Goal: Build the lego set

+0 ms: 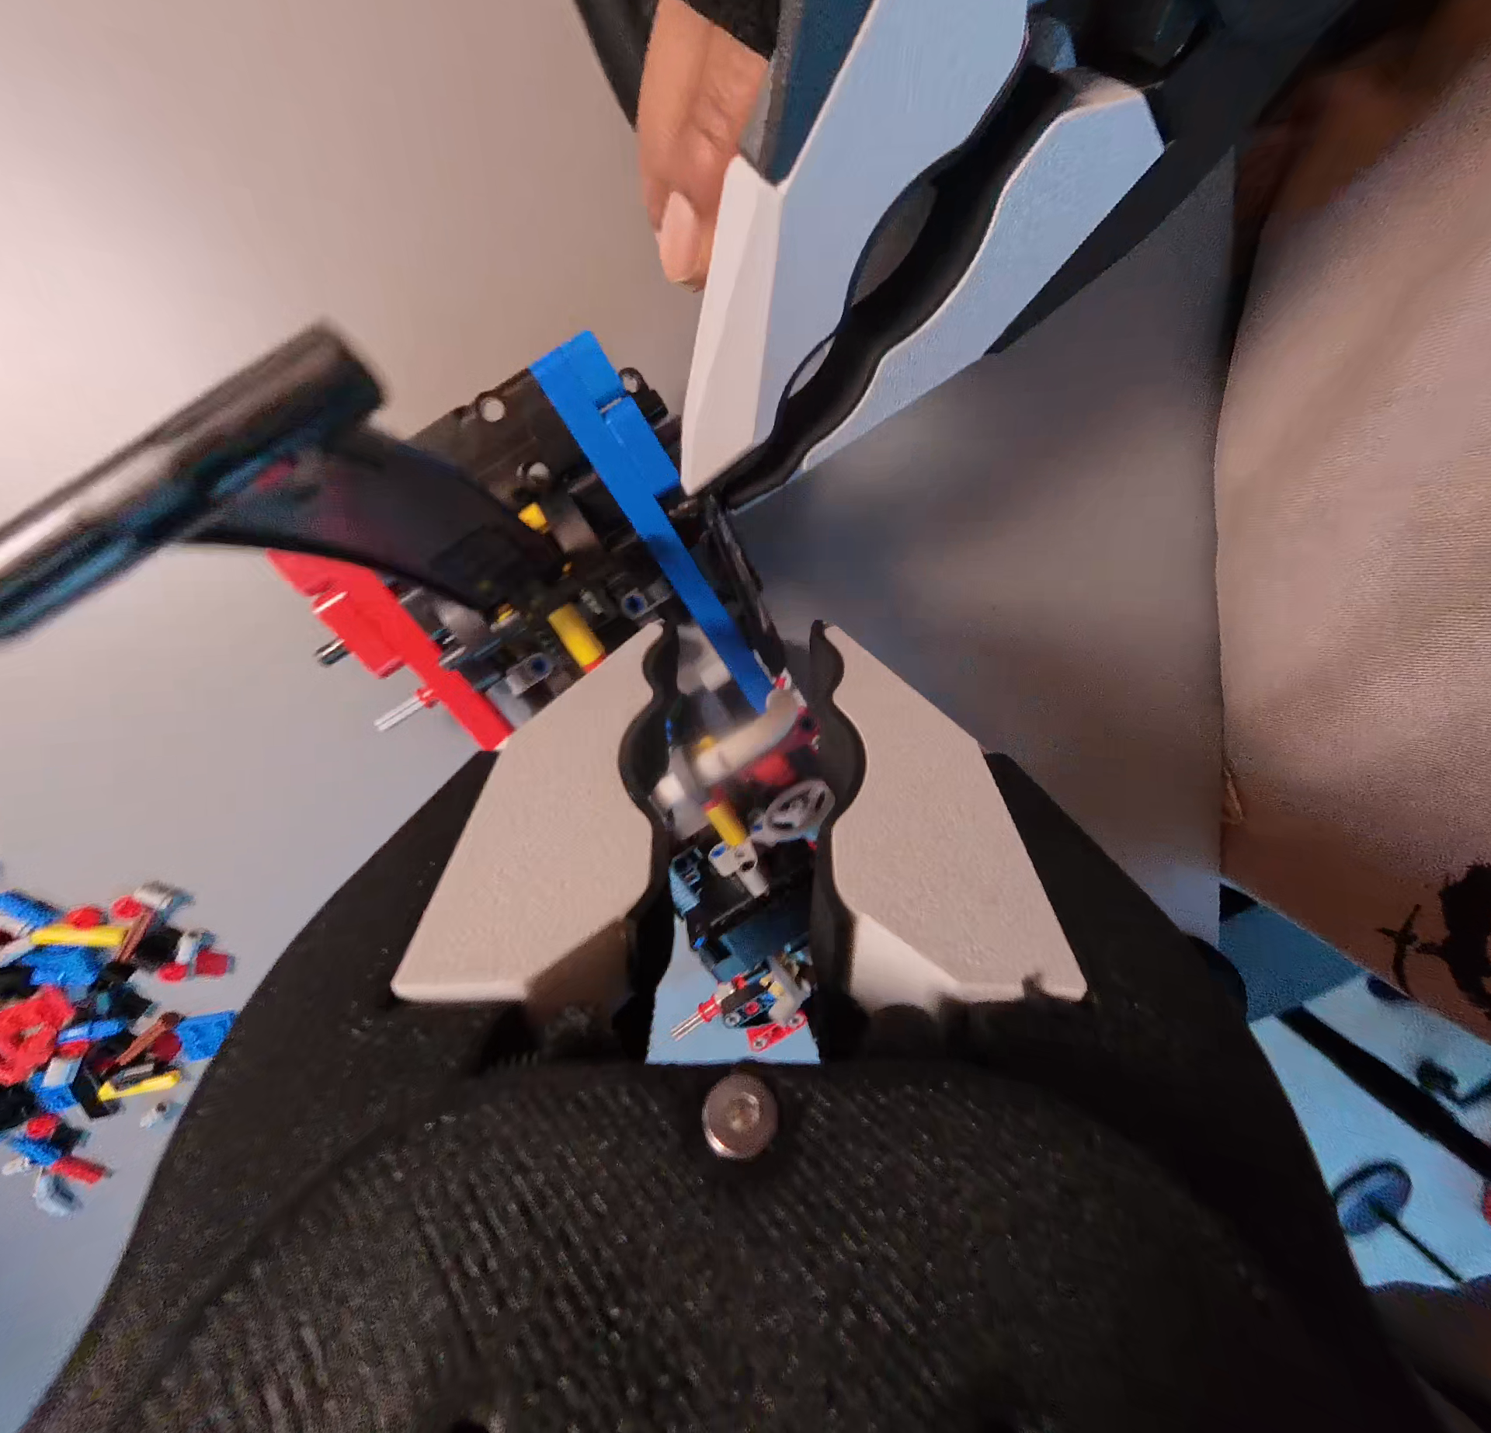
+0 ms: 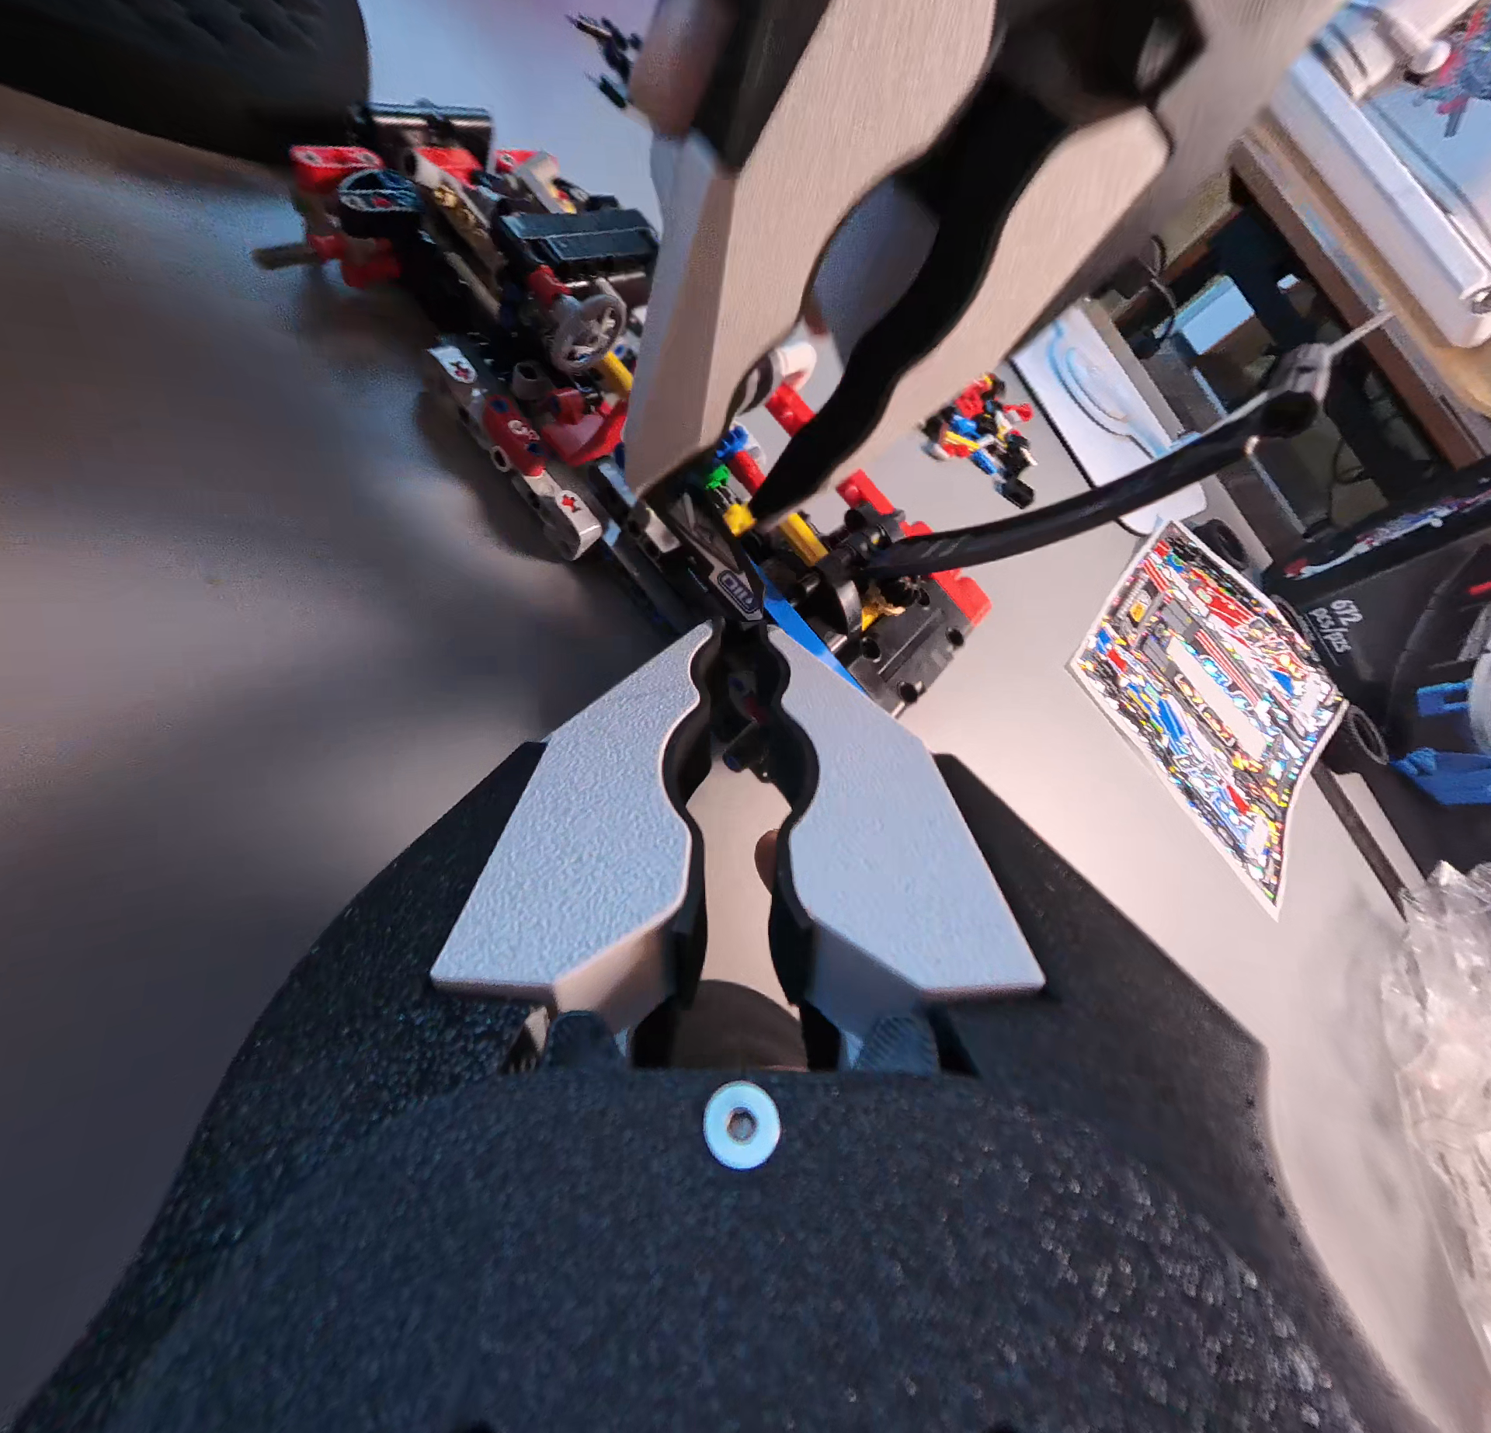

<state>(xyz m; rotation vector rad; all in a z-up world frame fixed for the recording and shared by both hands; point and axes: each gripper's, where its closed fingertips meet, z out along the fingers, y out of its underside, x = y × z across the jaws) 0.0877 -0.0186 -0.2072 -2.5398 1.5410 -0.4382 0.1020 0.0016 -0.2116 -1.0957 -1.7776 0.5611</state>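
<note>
The half-built lego model (image 1: 565, 507) is held up between both grippers; it is long, black, with red, yellow and blue parts, and also shows in the right wrist view (image 2: 565, 321). My left gripper (image 1: 741, 636) is shut around the model's narrow middle section, with a grey steering wheel (image 1: 795, 813) between its fingers. My right gripper (image 2: 742, 636) is shut on a thin black panel (image 2: 730, 579) at the model's side, next to a blue beam (image 1: 629, 474). Each gripper shows in the other's view, the right (image 1: 710, 490) and the left (image 2: 702, 498).
A long black hose piece (image 2: 1049, 515) sticks out from the model. A pile of loose pieces (image 1: 81, 1015) lies on the grey table, also seen farther off (image 2: 980, 434). A colourful sticker sheet (image 2: 1202, 700), a dark box (image 2: 1371, 611) and clear plastic bags (image 2: 1444, 1031) lie at the right. Both grippers' tips are close together, under 4 cm apart.
</note>
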